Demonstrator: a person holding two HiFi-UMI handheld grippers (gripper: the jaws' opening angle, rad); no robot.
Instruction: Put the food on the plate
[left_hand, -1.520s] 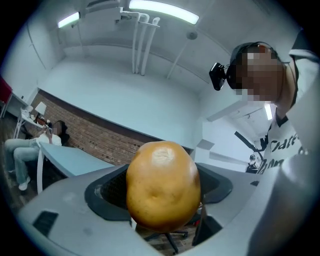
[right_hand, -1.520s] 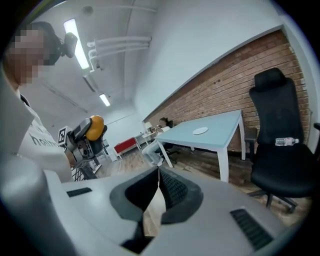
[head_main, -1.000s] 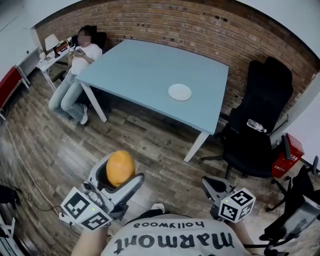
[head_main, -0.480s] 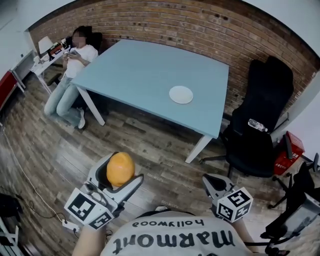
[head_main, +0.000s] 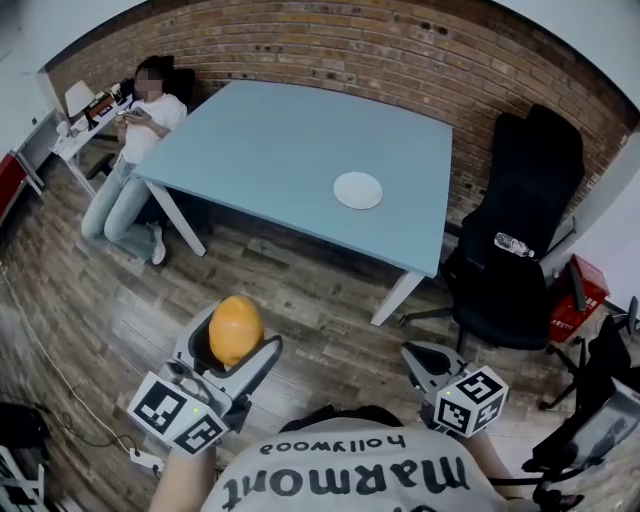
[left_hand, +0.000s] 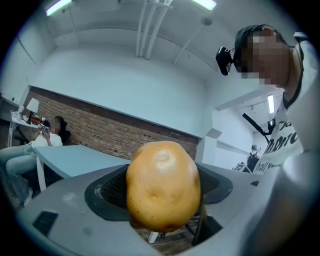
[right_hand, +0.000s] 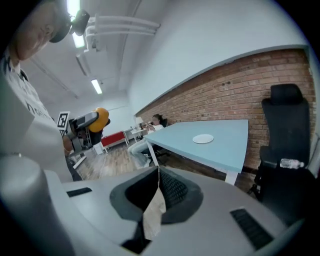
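Potato (head_main: 236, 328) in left tool (head_main: 240, 342), well apart from plate (head_main: 358, 190)

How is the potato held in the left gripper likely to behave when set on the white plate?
The potato looks rounded and egg-shaped, so it would probably rock or roll on the flat plate. Its skin looks smooth and faintly shiny, so it may slip if the left gripper squeezes off-centre. It seems solid: likely stiff and fairly heavy.

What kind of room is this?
Probably an office or meeting room: a large pale blue table, a black swivel office chair and a red brick wall over wood-plank flooring.
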